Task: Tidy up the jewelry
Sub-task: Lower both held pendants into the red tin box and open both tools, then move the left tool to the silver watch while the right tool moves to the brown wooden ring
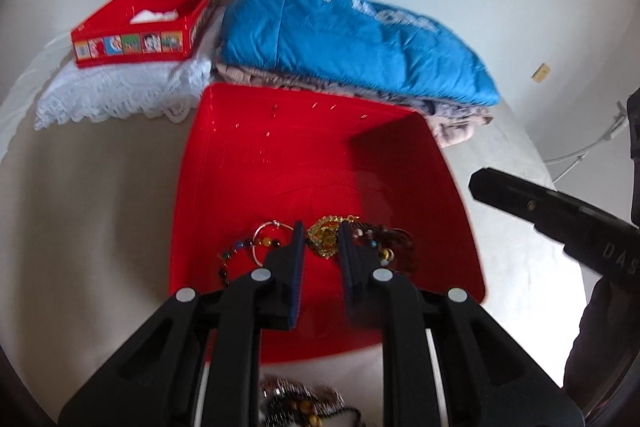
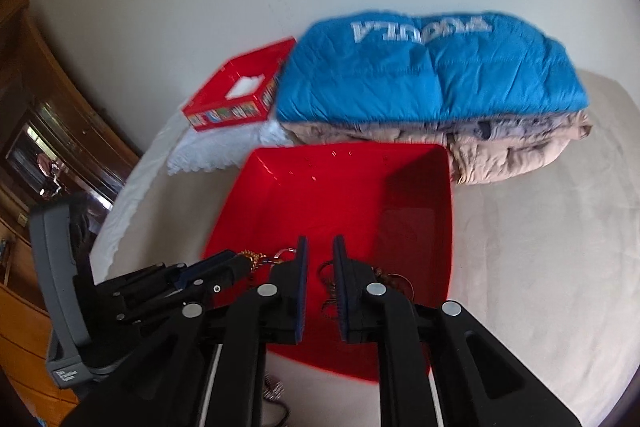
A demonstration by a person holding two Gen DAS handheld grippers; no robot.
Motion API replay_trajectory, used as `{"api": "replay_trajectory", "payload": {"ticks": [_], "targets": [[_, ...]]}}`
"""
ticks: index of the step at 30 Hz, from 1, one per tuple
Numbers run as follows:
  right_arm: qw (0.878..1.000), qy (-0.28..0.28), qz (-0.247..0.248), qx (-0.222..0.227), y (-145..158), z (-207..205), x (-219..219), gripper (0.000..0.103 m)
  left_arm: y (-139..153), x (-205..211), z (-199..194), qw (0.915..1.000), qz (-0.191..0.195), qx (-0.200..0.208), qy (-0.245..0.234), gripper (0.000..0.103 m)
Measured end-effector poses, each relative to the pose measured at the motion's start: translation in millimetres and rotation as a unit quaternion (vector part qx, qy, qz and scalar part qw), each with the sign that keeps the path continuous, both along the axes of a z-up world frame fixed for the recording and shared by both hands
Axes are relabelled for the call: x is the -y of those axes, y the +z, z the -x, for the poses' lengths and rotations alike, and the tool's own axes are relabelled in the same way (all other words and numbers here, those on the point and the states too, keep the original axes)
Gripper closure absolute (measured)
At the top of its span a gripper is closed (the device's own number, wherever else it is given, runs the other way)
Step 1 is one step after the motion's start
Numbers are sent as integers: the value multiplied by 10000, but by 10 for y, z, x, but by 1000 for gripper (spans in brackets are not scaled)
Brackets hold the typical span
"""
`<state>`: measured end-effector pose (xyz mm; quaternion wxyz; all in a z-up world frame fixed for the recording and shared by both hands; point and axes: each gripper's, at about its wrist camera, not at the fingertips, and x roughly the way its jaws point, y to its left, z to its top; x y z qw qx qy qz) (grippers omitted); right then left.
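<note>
The jewelry lay in the near part of a large red tray [image 1: 280,167], at lower centre of the left wrist view. A gold ornament [image 1: 325,237] sat in the gap between the left gripper [image 1: 322,239] fingers; those fingers stood spread to either side of it, and whether they touched it could not be told. Left of it lay a thin hoop bangle [image 1: 269,241] and a strand of coloured beads [image 1: 236,253]. Right of it lay a dark beaded tangle [image 1: 394,247]. More beaded pieces [image 1: 300,403] lay outside the tray at the bottom edge of the frame, partly hidden under the gripper body.

In the right wrist view the right gripper [image 2: 320,259] hung over the tray's near side, its fingers apart and holding nothing, with dark pieces visible between and beyond them. The left gripper entered from the lower left of that frame, its tips at the gold ornament.

Behind the tray, at upper centre, lay a folded blue padded jacket [image 1: 344,39] with white lettering, stacked on beige folded fabric [image 1: 456,123] that touched the tray's far right corner. At upper left a small red box [image 1: 136,45] with picture panels, something white inside, rested on a white lace cloth [image 1: 120,91]. All stood on a pale covered surface [image 1: 88,195] against a plain wall. A wooden cabinet [image 2: 44,99] filled the left edge of the right wrist view.
</note>
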<state>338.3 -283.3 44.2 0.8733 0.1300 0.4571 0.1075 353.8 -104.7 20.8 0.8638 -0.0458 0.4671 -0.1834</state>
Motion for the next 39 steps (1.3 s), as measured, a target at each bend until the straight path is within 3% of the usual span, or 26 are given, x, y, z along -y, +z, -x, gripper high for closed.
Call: {"api": "replay_trajectory", "payload": {"ticks": [2, 4, 5, 6, 13, 20, 29, 32, 34, 39], "targets": [[10000, 30, -7, -59, -104, -47, 4, 91, -95, 3, -94, 9999, -53, -118, 17, 86], [9999, 40, 25, -95, -162, -50, -4, 88, -137, -12, -128, 9998, -67, -169, 20, 68], [9999, 27, 74, -91, -187, -41, -4, 88, -142, -24, -131, 9998, -76, -147, 55, 53], [9999, 25, 100, -88, -197, -36, -3, 88, -133, -28, -126, 9999, -80, -112, 87, 50], [10000, -44, 67, 33, -135, 170, 59, 88, 78, -104, 46, 9999, 11, 92, 118, 48], [9996, 5, 123, 244, 17, 696, 30, 81, 442, -281, 614, 9977, -149, 650, 155, 40], [9998, 170, 60, -71, -209, 1373, -179, 64, 306, -576, 1300, 9972, -459, 490, 344, 26], [9996, 215, 53, -176, -317, 1548, -262, 52, 165, -649, 1505, 9975, -506, 382, 327, 20], [9995, 166, 123, -226, -380, 1648, -305, 33, 69, -690, 1613, 9975, -533, 321, 327, 17], [9991, 1, 414, -90, -476, 1903, -334, 4, -232, -843, 1841, 9974, -502, 286, 431, 10]]}}
